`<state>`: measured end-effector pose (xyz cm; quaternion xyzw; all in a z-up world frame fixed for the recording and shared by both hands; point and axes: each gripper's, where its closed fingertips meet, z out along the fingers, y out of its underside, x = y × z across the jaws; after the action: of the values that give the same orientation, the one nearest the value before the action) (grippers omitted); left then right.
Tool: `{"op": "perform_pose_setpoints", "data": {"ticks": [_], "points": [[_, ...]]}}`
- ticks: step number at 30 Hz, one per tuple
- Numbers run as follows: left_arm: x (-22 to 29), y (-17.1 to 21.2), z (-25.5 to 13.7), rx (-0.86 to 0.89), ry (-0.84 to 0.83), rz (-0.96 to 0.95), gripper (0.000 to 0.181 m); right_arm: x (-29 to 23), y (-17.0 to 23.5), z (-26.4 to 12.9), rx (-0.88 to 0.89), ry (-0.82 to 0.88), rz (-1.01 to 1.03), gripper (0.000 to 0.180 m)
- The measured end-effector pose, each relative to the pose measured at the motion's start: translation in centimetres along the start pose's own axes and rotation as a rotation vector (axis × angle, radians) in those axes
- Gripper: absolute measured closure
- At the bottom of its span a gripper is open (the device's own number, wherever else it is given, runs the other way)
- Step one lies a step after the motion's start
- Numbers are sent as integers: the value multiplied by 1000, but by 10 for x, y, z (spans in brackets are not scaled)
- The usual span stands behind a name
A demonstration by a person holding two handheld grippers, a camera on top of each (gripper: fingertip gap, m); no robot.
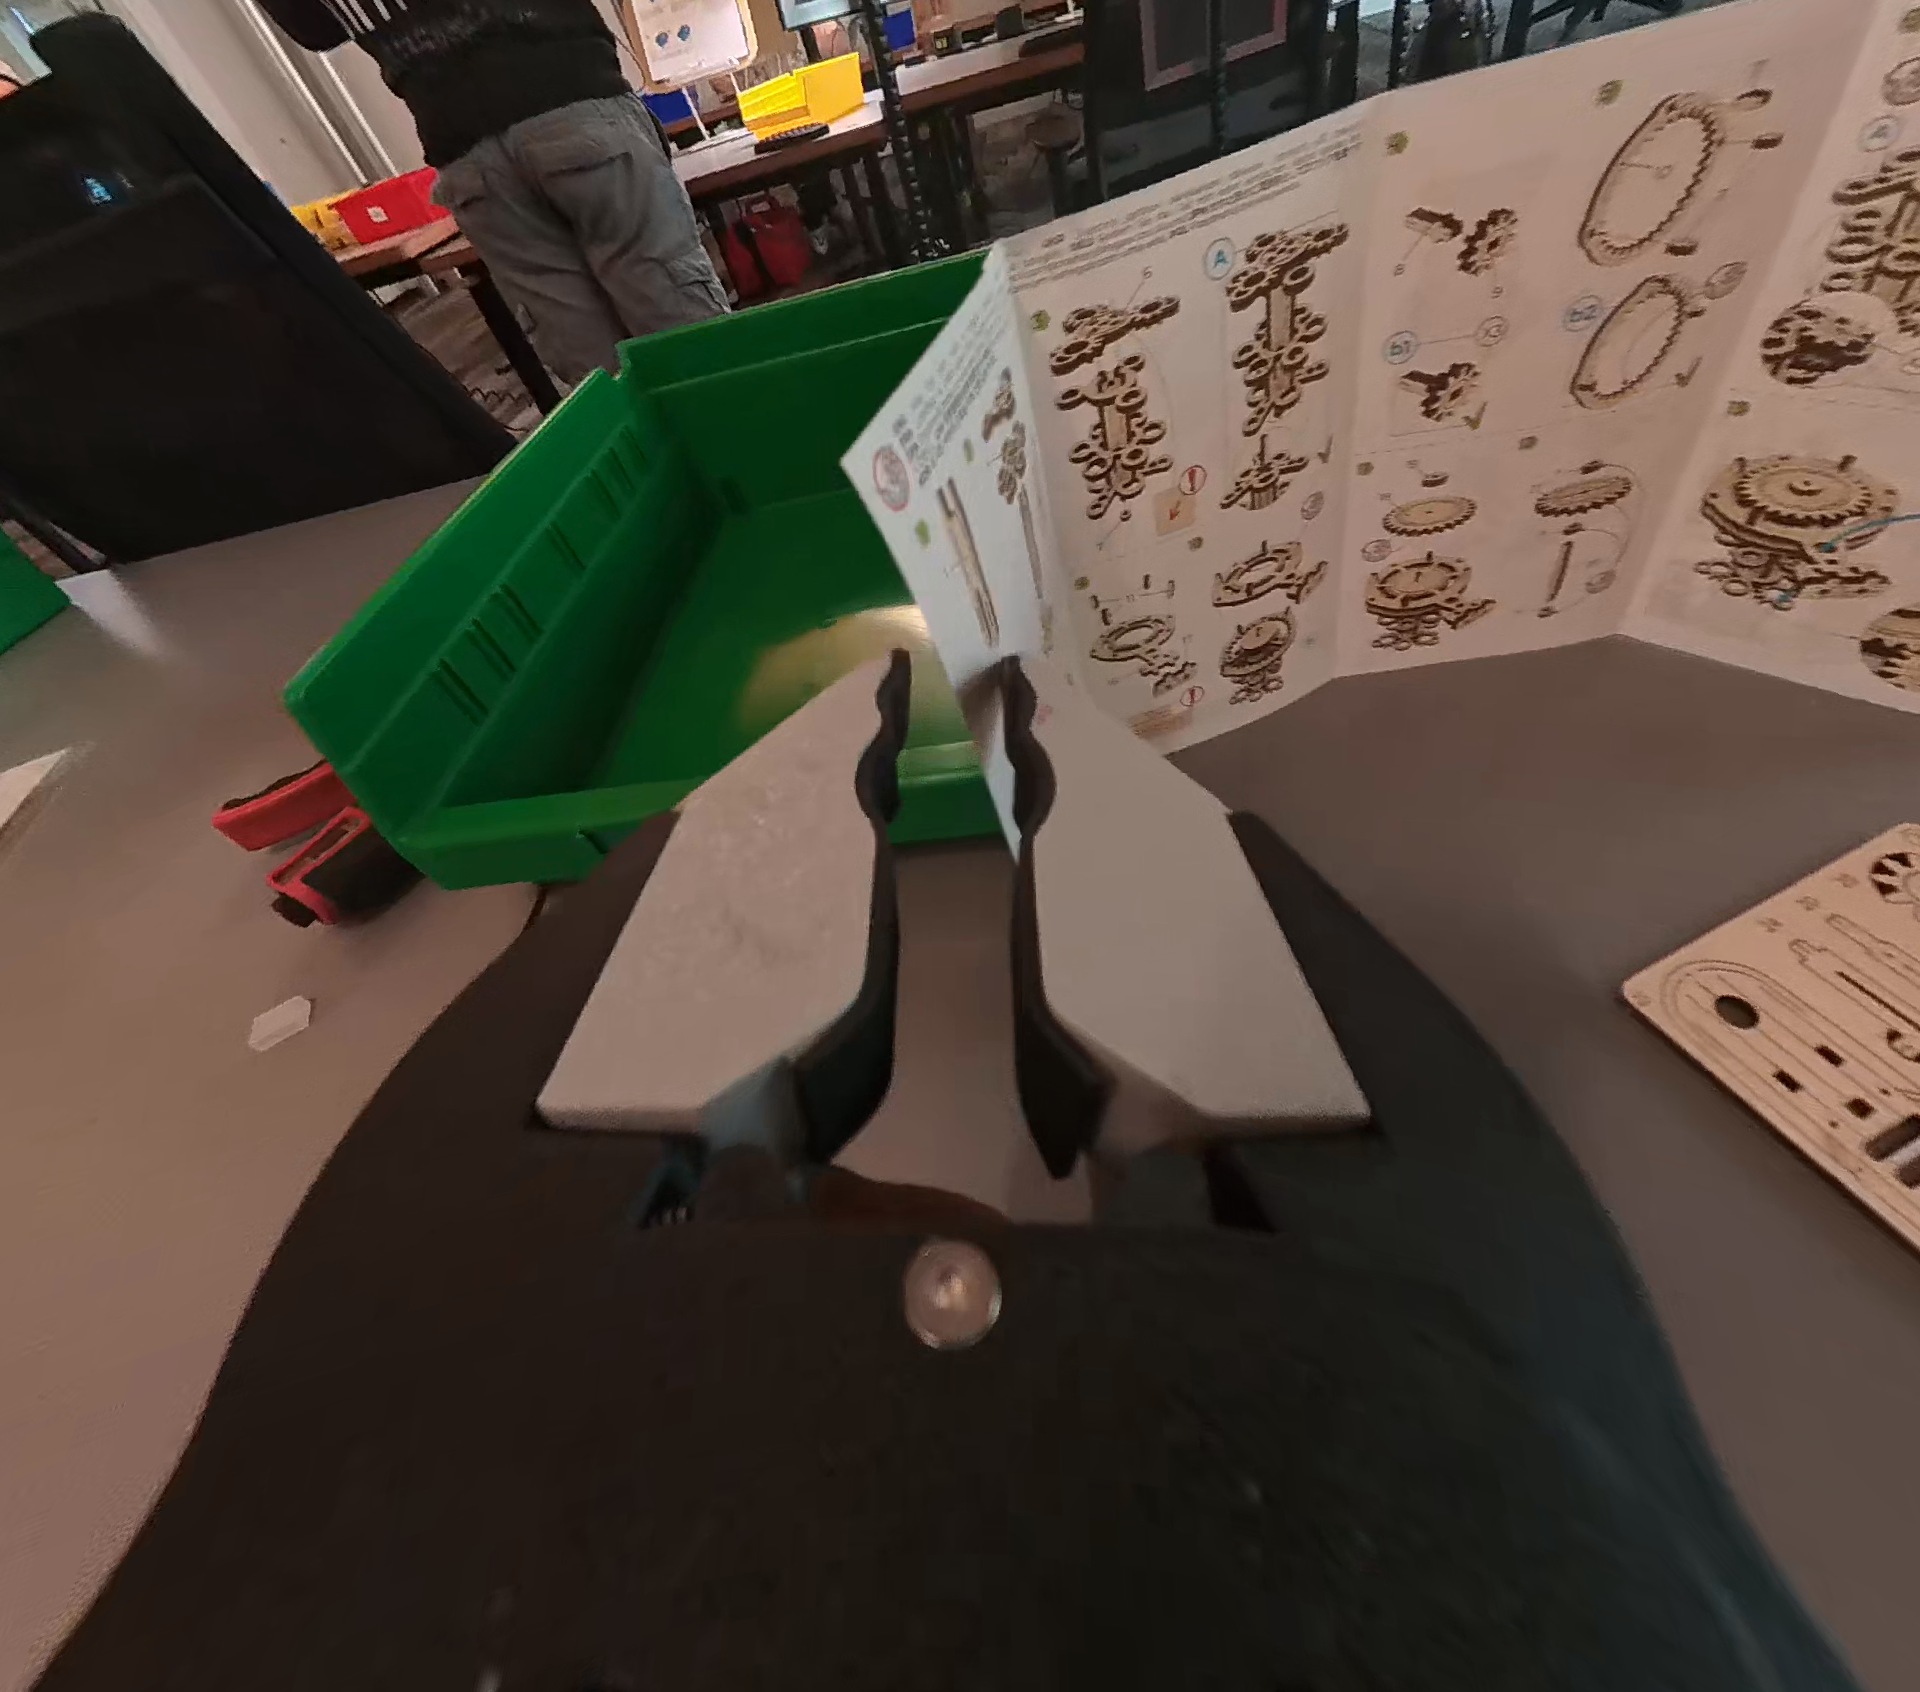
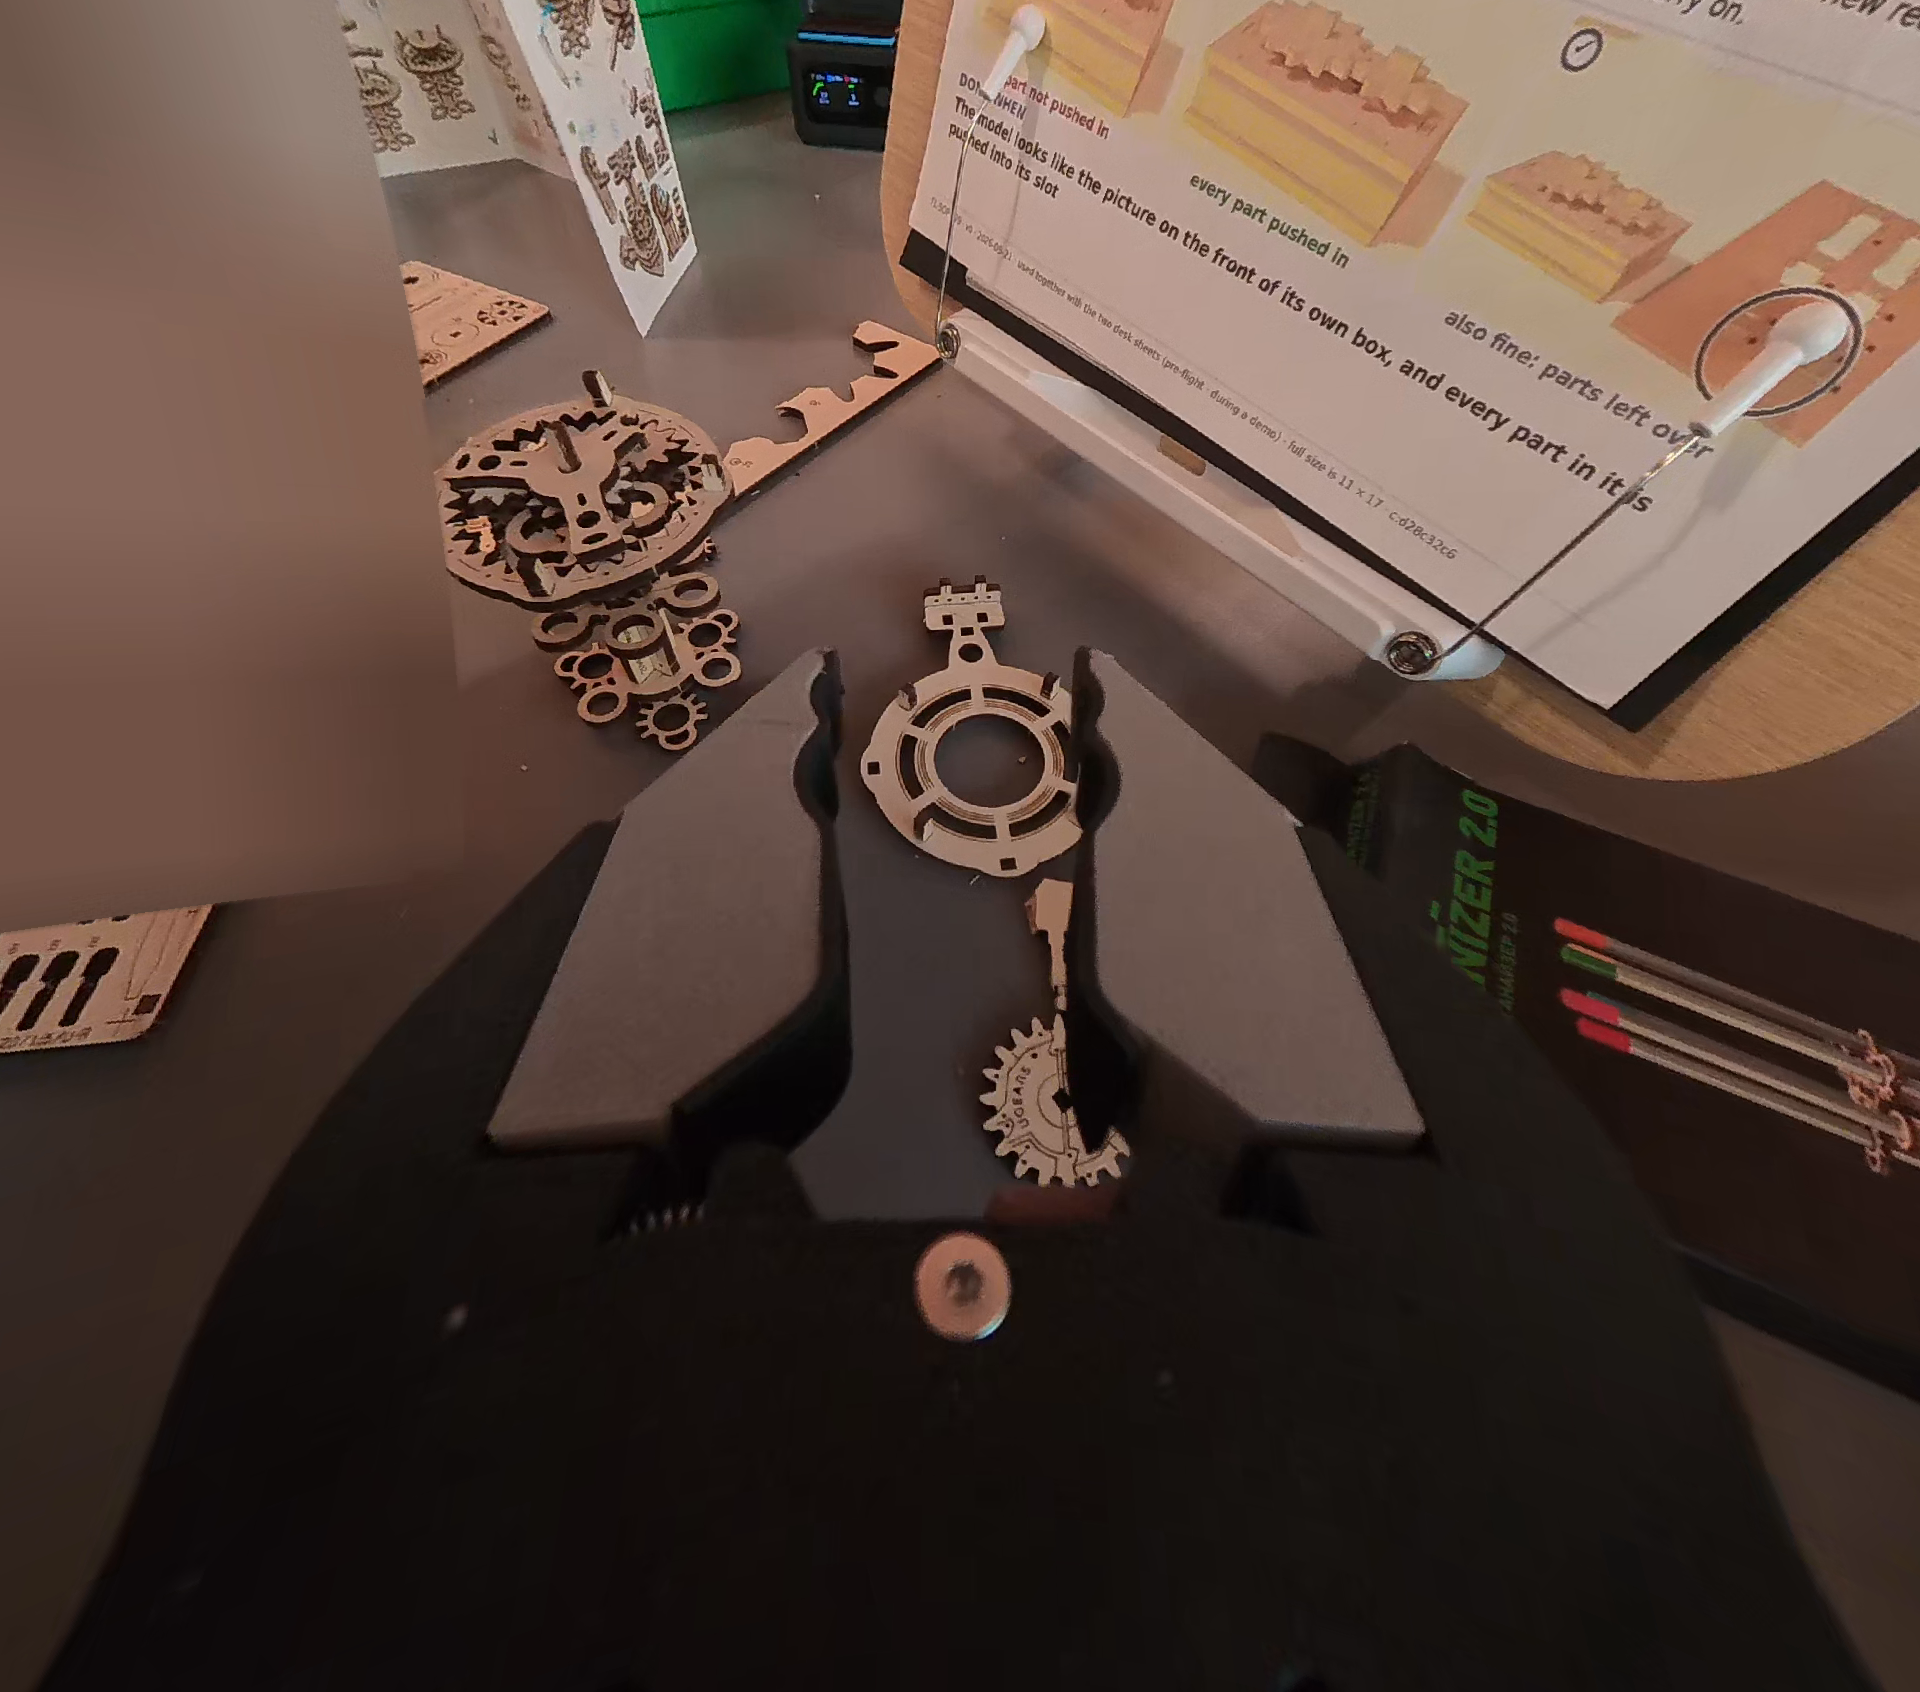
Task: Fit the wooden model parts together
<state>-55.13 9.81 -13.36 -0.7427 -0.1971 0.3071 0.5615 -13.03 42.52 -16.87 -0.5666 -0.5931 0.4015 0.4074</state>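
In the right wrist view my right gripper is open and low over the grey table. A flat wooden ring part with a notched stem lies on the table between its fingers, untouched. A small wooden gear on a thin arm lies nearer the palm, beside the right finger. The partly built wooden model stands to the left. In the left wrist view my left gripper is slightly open, and the end corner of the folded instruction leaflet hangs between its fingers against the right one.
A green bin sits ahead left, with a red and black tool beside it. Punched wooden sheets lie around. A stand with a printed sheet and a black box crowd the right. A person stands beyond the table. Left tips to right tips: about 55 centimetres.
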Motion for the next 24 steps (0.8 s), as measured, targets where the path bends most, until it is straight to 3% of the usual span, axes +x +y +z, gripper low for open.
{"op": "perform_pose_setpoints", "data": {"ticks": [4,9,24], "points": [[-14,4,0,10,-44,-3,173,1,-1,-1,12,-6,22,139],[-19,8,0,23,-5,-89,167,2,-1,-1,11,1,20,139],[-19,10,0,37,-10,-77,180,1,-2,0,10,4,15,139]]}}
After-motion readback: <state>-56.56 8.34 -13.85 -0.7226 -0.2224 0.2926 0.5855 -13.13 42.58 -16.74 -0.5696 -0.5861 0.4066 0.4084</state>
